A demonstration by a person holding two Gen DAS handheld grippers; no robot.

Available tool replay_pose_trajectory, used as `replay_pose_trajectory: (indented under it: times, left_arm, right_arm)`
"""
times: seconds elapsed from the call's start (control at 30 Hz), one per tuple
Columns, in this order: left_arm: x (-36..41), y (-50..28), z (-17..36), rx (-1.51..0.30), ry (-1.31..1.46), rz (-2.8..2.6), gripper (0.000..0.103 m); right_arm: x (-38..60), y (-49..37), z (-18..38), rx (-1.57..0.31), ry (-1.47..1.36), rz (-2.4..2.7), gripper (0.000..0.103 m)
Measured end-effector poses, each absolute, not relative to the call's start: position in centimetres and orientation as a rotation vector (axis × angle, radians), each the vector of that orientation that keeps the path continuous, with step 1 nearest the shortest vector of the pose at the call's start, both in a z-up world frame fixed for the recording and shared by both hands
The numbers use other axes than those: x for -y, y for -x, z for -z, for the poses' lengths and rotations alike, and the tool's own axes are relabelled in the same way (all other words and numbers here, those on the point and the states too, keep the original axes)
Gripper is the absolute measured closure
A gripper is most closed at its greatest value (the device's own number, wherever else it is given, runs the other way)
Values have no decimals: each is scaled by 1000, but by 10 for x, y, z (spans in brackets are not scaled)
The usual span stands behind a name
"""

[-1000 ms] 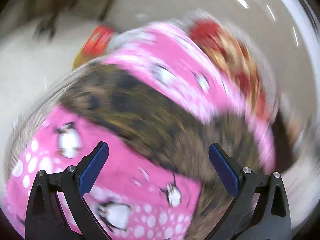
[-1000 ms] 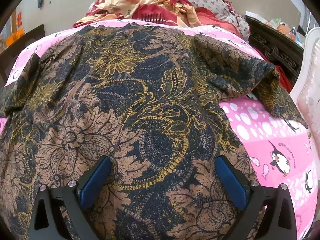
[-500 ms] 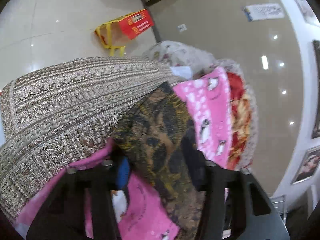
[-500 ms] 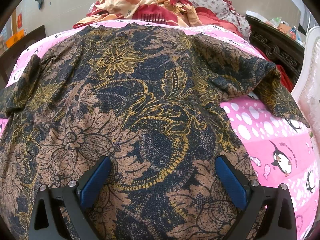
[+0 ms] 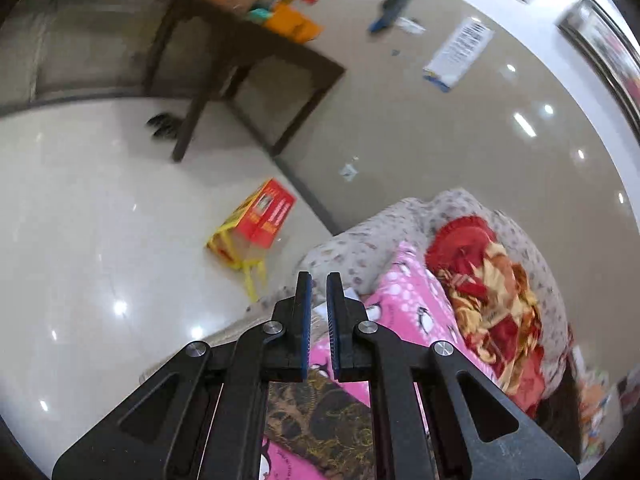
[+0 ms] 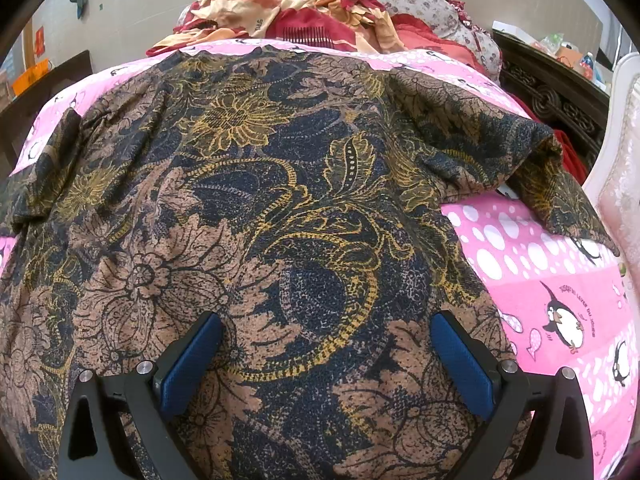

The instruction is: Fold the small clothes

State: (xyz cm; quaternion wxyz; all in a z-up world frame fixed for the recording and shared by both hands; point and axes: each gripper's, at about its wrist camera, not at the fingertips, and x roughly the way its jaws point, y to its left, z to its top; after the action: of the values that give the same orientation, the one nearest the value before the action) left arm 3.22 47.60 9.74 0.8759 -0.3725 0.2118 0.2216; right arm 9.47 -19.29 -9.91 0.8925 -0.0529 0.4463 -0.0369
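Observation:
A dark batik-print garment [image 6: 280, 200] with brown and gold flowers lies spread over a pink penguin blanket [image 6: 540, 280]. My right gripper [image 6: 326, 316] hangs open just above its near part, and both blue pads are clear of the cloth. My left gripper [image 5: 316, 276] is lifted over the bed's edge and points toward the floor. Its jaws have closed to a narrow slit, and no cloth shows between the pads. A patch of the garment [image 5: 320, 412] shows below through the gripper's frame, lying on the pink blanket [image 5: 408, 300].
A red and orange quilt [image 6: 320, 12] and a flowered pillow lie at the far end of the bed. A red and yellow box [image 5: 260, 220] sits on the glossy floor near a dark table [image 5: 248, 64]. Dark carved furniture [image 6: 560, 92] and a white padded edge [image 6: 616, 184] stand on the right.
My left gripper closed from wide open around a fold of the garment, then rose and swung out toward the floor. The right gripper and the spread garment have not moved.

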Motion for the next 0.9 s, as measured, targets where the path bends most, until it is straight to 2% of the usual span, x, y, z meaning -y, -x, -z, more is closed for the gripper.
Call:
replay_pose_trajectory:
  times: [0.13, 0.17, 0.2, 0.27, 0.43, 0.5, 0.63, 0.73, 0.77, 0.8, 0.9]
  left_arm:
    - [-455, -45, -54, -587, 826, -293, 96]
    - [-446, -45, -35, -624, 843, -279, 88]
    - [-440, -43, -22, -648, 869, -264, 75]
    - [-430, -37, 17, -696, 978, -245, 67]
    - [-433, -30, 93, -726, 1295, -240, 66]
    - [-439, -32, 101, -670, 1387, -203, 57]
    - [-456, -39, 108, -615, 1436, -227, 57]
    - [-457, -40, 106, -607, 1416, -246, 61]
    - [-455, -43, 103, -628, 1380, -263, 76]
    - [-456, -47, 99, -654, 1347, -294, 100]
    - [-449, -52, 89, -724, 1229, -370, 101]
  right_arm:
    - [193, -93, 99, -924, 105, 74, 0]
    - [193, -93, 98, -923, 104, 74, 0]
    - [193, -93, 98, -924, 104, 73, 0]
    - [193, -93, 98, -924, 104, 74, 0]
    - [193, -92, 98, -924, 104, 74, 0]
    - [193, -93, 98, -923, 104, 74, 0]
    - [193, -93, 98, -924, 104, 74, 0]
    - [193, -93, 98, -925, 104, 74, 0]
    - [193, -93, 98, -925, 105, 74, 0]
    - [193, -93, 99, -925, 106, 74, 0]
    - [192, -94, 99, -929, 112, 77, 0]
